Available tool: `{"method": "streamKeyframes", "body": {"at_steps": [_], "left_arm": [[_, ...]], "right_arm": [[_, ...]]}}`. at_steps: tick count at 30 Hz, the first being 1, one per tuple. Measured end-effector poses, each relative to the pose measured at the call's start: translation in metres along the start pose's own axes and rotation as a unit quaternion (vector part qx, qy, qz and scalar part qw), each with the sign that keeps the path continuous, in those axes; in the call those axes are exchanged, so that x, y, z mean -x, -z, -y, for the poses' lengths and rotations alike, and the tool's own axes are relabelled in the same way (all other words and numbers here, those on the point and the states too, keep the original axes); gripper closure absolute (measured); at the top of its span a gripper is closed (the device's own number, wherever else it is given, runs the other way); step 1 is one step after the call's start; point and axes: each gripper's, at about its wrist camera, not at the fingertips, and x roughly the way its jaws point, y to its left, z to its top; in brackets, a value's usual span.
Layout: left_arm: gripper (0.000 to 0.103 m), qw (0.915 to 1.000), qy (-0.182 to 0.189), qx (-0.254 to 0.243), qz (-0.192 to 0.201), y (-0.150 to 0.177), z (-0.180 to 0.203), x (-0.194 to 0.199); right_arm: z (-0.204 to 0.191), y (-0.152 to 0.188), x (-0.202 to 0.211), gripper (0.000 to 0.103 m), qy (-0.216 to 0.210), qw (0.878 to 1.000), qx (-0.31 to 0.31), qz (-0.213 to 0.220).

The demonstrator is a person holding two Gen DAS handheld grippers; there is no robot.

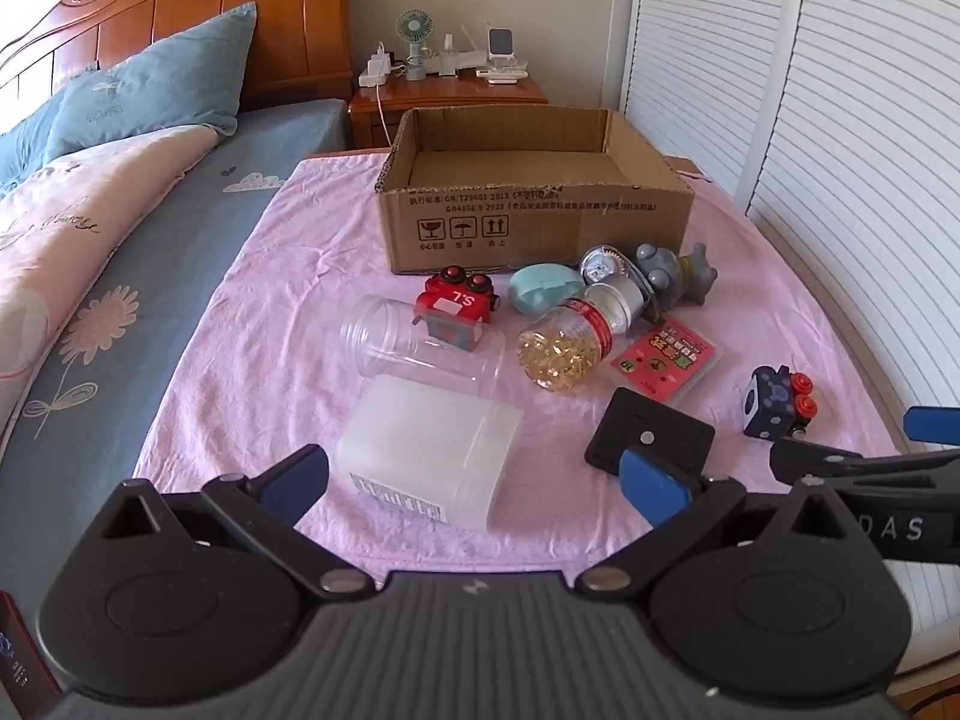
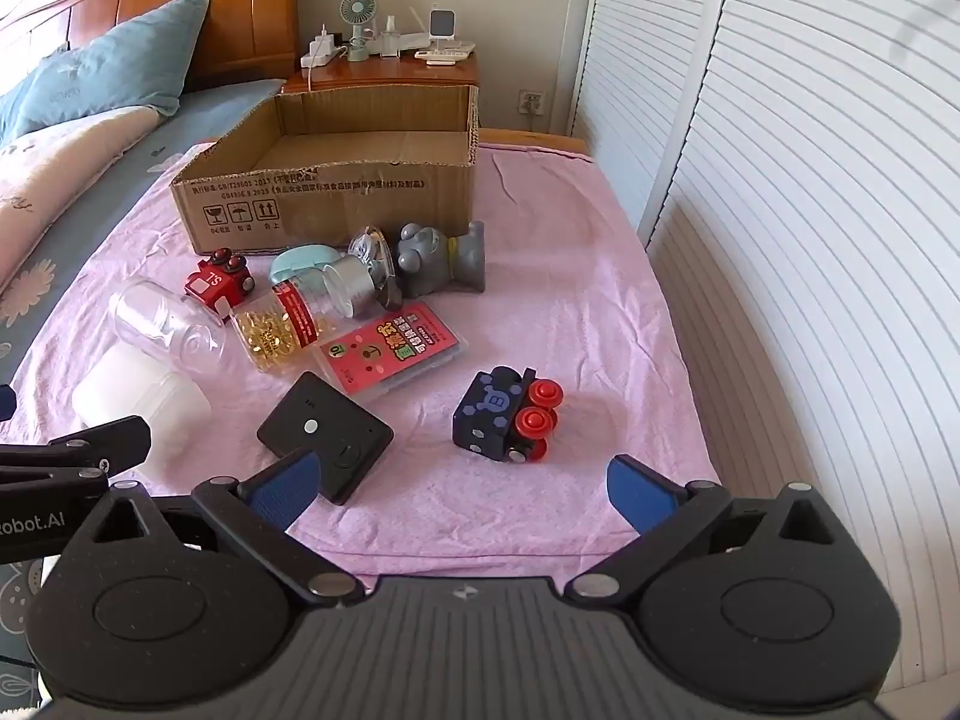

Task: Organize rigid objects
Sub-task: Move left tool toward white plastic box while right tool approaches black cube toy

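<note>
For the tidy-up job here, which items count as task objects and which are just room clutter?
Task items: cardboard box, blue toy train, red toy train, capsule bottle, clear jar, white container, black device, red card pack, grey figurine.

Just lying about: pillow, desk fan, nightstand.

Blue pillow (image 1: pixel 150 84), wooden nightstand (image 1: pixel 450 99), green desk fan (image 1: pixel 414 30), louvred doors (image 2: pixel 780 180)

A: What does each gripper look like?
B: The left gripper (image 1: pixel 474 483) and the right gripper (image 2: pixel 462 492) match: black linkage arms, silver pivot screws, blue pads (image 2: pixel 639 495), ribbed grey base.
A: Markings?
B: White lettering on the side.
</note>
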Motion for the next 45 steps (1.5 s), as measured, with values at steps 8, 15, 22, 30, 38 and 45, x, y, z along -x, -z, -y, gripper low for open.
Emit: {"method": "streamKeyframes", "body": {"at_steps": [8, 15, 22, 30, 38, 45], "left_arm": [[0.001, 1.0, 0.002, 0.002, 0.005, 0.0, 0.001, 0.002], [0.001, 1.0, 0.007, 0.003, 0.006, 0.001, 0.001, 0.003], [0.001, 0.9999, 0.009, 0.004, 0.007, 0.001, 0.0, 0.004], [0.001, 0.9999, 0.008, 0.005, 0.011, 0.0, -0.001, 0.005], [0.001, 0.9999, 0.008, 0.003, 0.013, 0.0, -0.001, 0.007], [0.001, 0.9999, 0.009, 0.006, 0.012, 0.0, 0.0, 0.008]], "right_arm": [[0.0, 0.0, 0.0, 0.0, 0.003, 1.0, 0.002, -0.001], [0.002, -0.001, -0.004, 0.0, 0.006, 1.0, 0.002, 0.0], [0.001, 0.0, 0.0, 0.0, 0.005, 1.0, 0.001, 0.001], [0.001, 0.0, 0.002, 0.0, 0.006, 1.0, 0.001, 0.005], [0.001, 0.0, 0.002, 0.0, 0.007, 1.0, 0.001, 0.007], [0.0, 0.0, 0.004, 0.0, 0.008, 1.0, 0.003, 0.007]]}}
